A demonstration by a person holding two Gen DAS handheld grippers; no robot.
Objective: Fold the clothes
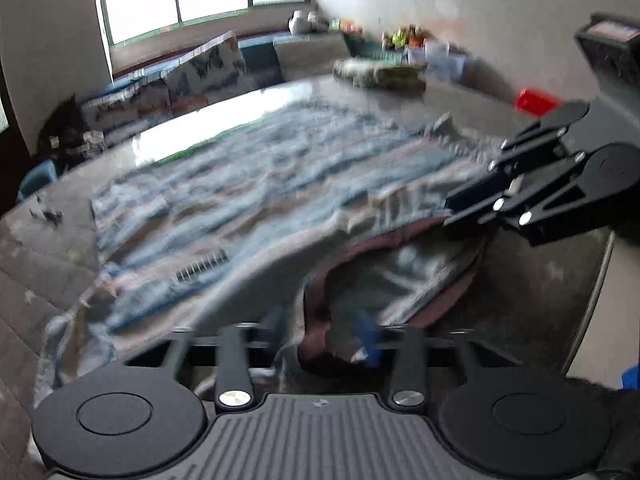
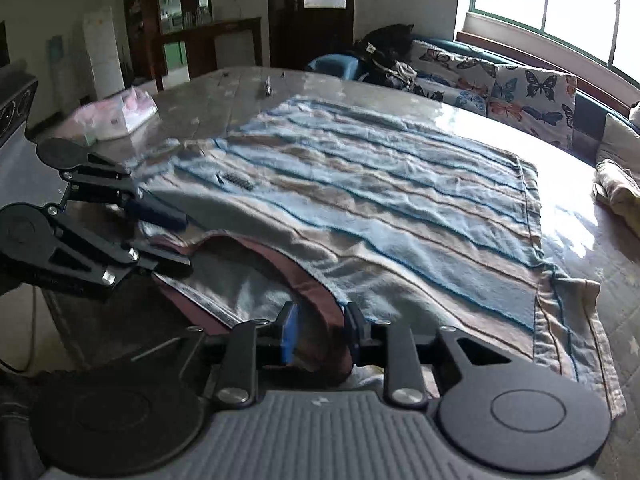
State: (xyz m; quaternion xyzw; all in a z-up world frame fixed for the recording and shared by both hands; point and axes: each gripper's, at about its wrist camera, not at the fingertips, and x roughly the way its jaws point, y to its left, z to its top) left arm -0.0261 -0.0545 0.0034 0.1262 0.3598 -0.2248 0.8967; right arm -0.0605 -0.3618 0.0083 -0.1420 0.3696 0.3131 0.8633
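I have the striped garment (image 2: 360,184) spread flat across the tabletop (image 2: 248,92), filling most of it from the centre out to about two o'clock in the right wrist view, with its near edge lifted toward me. That edge carries a maroon collar band (image 2: 308,280), and both tools are on it.

The right tool (image 2: 320,330) sits at six o'clock in its own view, jaws drawn narrow with the maroon band pinched between the blue pads. The left tool (image 1: 320,332) also reads as nearly closed with cloth bunched between its fingers, though its own view is smeared by motion; seen from the right wrist at nine o'clock, its tips (image 2: 168,240) clamp the pale edge beside the collar.

To do this fold well, I judge both grips must stay firm and level with each other, so the edge travels as one straight line toward twelve o'clock. I would lift only enough to clear the fabric below, then carry the edge across until it meets the far hem (image 2: 528,208). If one side leads, the stripes will skew. A pink tissue pack (image 2: 116,116) sits at ten o'clock, near the cloth; I would keep the left tool clear of it.
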